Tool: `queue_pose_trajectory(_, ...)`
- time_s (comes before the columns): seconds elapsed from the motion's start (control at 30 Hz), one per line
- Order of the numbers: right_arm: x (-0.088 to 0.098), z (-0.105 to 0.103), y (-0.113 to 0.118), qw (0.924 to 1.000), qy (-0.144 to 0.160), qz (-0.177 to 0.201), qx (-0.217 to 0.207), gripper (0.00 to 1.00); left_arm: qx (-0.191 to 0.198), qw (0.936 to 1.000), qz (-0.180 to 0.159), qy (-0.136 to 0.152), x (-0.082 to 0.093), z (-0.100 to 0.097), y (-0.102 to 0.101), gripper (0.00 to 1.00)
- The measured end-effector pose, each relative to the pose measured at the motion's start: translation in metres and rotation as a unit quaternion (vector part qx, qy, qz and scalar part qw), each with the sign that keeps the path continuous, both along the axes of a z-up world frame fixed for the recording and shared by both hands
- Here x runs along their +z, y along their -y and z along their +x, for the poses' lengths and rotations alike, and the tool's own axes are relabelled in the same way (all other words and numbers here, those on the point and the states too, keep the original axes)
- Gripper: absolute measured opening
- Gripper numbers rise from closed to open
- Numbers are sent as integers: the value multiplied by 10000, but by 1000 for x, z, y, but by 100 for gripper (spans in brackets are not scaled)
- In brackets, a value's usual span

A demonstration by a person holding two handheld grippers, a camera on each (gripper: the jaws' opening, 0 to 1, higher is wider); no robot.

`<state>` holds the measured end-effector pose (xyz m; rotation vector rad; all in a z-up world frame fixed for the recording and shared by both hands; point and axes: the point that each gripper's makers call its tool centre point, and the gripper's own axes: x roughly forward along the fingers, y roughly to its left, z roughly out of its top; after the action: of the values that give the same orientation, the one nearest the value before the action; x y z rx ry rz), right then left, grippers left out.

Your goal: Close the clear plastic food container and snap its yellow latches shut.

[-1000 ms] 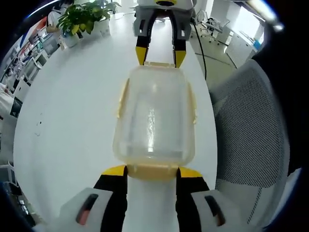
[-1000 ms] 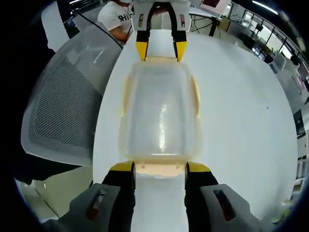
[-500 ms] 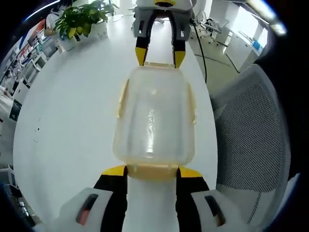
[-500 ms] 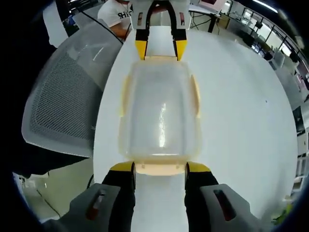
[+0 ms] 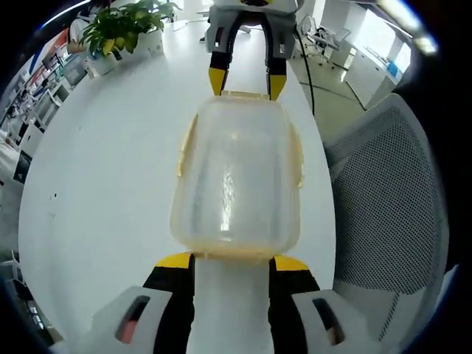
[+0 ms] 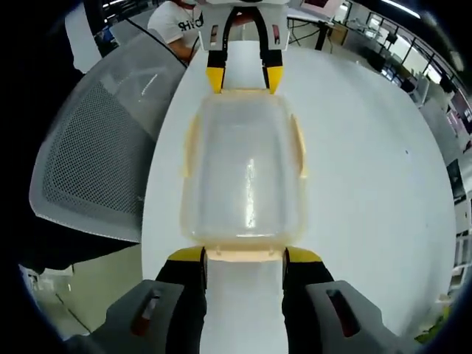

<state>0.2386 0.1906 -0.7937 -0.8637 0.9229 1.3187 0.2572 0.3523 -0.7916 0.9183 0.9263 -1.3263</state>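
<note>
2 grippers face each other across the clear plastic container (image 5: 236, 177), which sits lid-down-closed on the white table (image 5: 103, 169). In the left gripper view, the left gripper (image 5: 232, 262) has its yellow-tipped jaws spread wide, 1 on each side of the yellow latch (image 5: 234, 254) at the container's near end; whether the tips touch it I cannot tell. Beyond the far end, the right gripper (image 5: 246, 82) stands the same way, jaws apart and flanking the far latch (image 5: 245, 96). In the right gripper view the layout mirrors: its own jaws straddle the near latch, the container lies just ahead between them. 2 more yellow latches (image 6: 298, 147) run along the long sides. A mesh chair (image 5: 383, 199) stands outside the left gripper's right jaw, and a potted plant (image 5: 122, 26) far ahead-left.
</note>
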Motion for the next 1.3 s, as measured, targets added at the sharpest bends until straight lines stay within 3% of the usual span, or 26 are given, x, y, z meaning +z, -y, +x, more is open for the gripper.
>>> queue_pose_trajectory(0.3, 1, -1, 0, 9999, -43, 156, 52, 38, -48, 10000, -17, -76, -1, 1, 0, 34)
queue_pose_trajectory(0.93, -3, 1, 9, 9999, -71, 64, -136, 40, 61, 9998, 100, -175, -6, -4, -1, 42)
queue_pose_trajectory(1.1, -3, 0, 15, 9994, -124, 119, -295, 39, 109, 9997, 126, -165, -5, -4, -3, 41)
queue_pose_trajectory(1.2, 1, 0, 16, 9976, -268, 318, -547, 39, 190, 9996, 147, -142, -4, -2, -7, 41)
queue_pose_trajectory(1.3, 6, -4, 17, 9919, -593, 586, -955, 40, 493, 9983, 46, -323, -2, -4, -8, 42)
